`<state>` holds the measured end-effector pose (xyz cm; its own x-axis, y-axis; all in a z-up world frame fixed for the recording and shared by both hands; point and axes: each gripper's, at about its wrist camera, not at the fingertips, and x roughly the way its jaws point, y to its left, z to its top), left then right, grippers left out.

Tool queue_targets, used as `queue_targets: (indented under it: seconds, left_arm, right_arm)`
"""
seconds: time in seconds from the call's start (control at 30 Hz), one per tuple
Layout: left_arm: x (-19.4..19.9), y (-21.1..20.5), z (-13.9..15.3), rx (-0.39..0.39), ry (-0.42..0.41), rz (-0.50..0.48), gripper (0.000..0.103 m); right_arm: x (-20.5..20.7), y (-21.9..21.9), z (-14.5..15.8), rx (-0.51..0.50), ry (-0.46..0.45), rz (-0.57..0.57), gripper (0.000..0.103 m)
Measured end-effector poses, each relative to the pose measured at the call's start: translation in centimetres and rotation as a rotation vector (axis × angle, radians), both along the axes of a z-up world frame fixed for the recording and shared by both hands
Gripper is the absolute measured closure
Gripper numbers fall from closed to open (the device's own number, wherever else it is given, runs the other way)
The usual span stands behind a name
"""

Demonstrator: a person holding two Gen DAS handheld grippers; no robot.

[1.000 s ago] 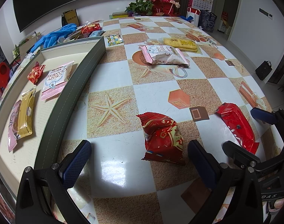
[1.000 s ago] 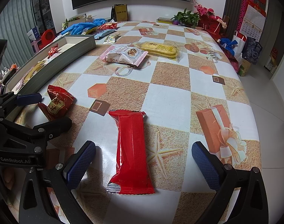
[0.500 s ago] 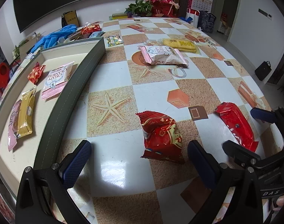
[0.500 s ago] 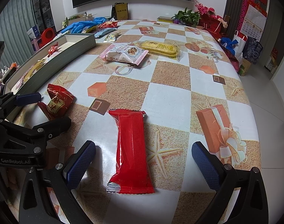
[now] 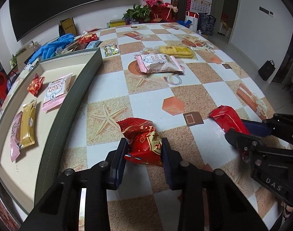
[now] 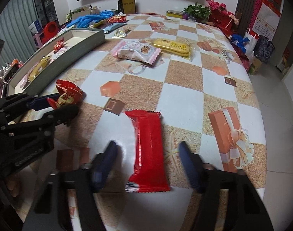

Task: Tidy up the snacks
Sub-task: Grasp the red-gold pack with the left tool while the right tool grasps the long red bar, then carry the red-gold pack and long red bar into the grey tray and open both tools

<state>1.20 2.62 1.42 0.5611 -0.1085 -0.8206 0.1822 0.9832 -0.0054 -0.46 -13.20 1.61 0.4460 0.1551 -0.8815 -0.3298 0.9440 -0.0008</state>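
My left gripper (image 5: 143,150) is shut on a red snack pouch with gold print (image 5: 142,140), which rests on the checkered table; it also shows in the right wrist view (image 6: 68,94). My right gripper (image 6: 147,154) straddles a long red wafer bar (image 6: 148,148) with its blurred fingers a small gap from each side, not touching it. The bar also shows in the left wrist view (image 5: 228,120). A grey tray (image 5: 75,100) at the left holds several sorted snacks.
A pink cracker pack (image 5: 159,64) and a yellow biscuit pack (image 5: 175,51) lie mid-table. A small green candy packet (image 5: 110,50), blue gloves (image 5: 50,48) and more snacks sit beyond the tray. Plants and bags stand at the far end.
My left gripper has closed on the red pouch. My right gripper's fingers have narrowed around the red bar and are still moving.
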Motion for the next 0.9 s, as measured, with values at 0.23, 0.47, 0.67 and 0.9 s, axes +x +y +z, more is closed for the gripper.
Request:
queue_targets:
  seconds: [0.23,0.47,0.67,0.9]
  left_arm:
    - [-0.1,0.3,0.1,0.007,0.020,0.018,0.068]
    - [-0.7,0.8,1.0,0.008,0.002,0.034,0.068]
    - [-1.0,1.4,2.1,0.004,-0.014,0.042,0.068]
    - [-1.2,3.4,3.1,-0.005,-0.009,0.091,0.068]
  right_arm:
    - [0.2,-0.8,0.2,0.070,0.024,-0.034,0.080]
    - [-0.1,-1.6,1.0,0.142,0.023,-0.066,0.080]
    - [-0.2,-1.3,2.0,0.188,0.016,-0.064,0.080]
    - [0.1,-0.2,3.2,0.257,0.022,-0.044,0.080]
